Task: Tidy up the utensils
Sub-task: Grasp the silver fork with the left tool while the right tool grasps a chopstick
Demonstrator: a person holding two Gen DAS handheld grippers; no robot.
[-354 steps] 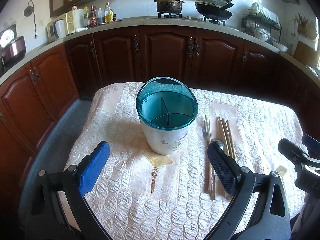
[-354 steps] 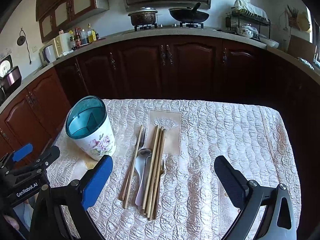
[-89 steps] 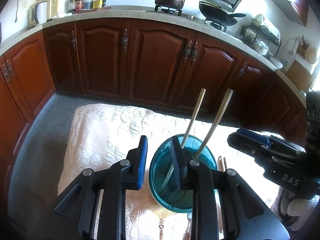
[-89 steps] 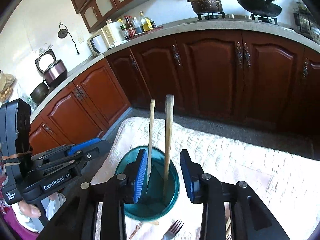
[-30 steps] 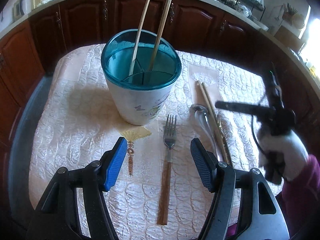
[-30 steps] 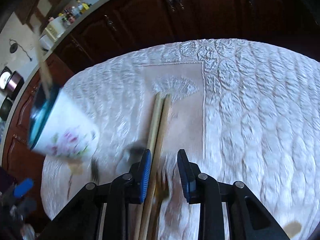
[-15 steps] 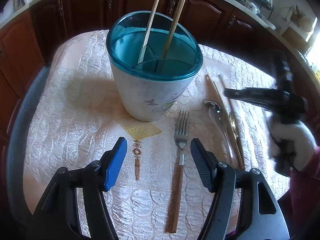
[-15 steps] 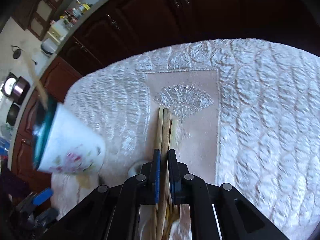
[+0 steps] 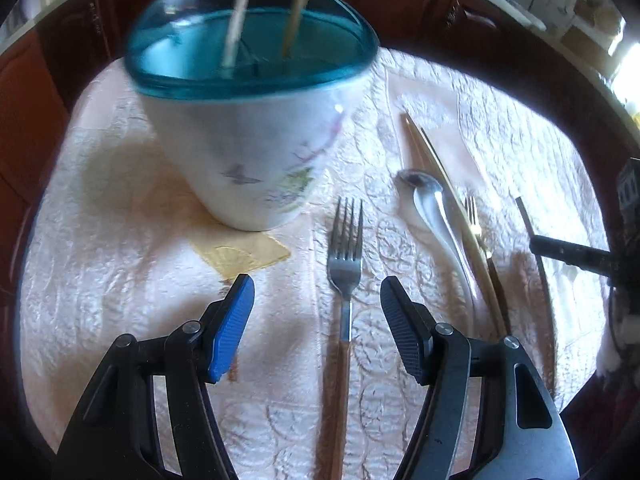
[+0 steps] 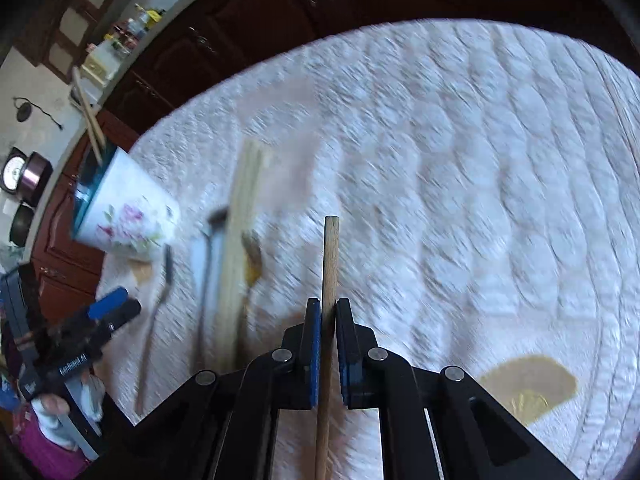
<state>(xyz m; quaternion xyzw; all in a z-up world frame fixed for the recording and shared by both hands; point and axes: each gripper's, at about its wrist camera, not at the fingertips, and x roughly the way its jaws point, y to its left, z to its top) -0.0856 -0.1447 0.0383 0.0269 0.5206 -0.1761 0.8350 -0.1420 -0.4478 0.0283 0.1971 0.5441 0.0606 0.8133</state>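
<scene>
Wooden, pale and round, one chopstick (image 10: 330,264) stands clamped between the closed fingers of the right gripper (image 10: 328,320), above the quilted tablecloth (image 10: 460,160). The left gripper (image 9: 316,300) hangs wide open over a fork (image 9: 345,256). Two chopsticks (image 9: 240,12) lean in the teal-rimmed floral holder (image 9: 248,148). One spoon (image 9: 430,204) lies nearby. The lettering on the left gripper's body is too blurred to read.

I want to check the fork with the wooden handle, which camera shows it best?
The left wrist view: the fork lies sharp and whole between the open left tongs. In the right wrist view it is only a dark, motion-blurred streak beside the cup.
</scene>
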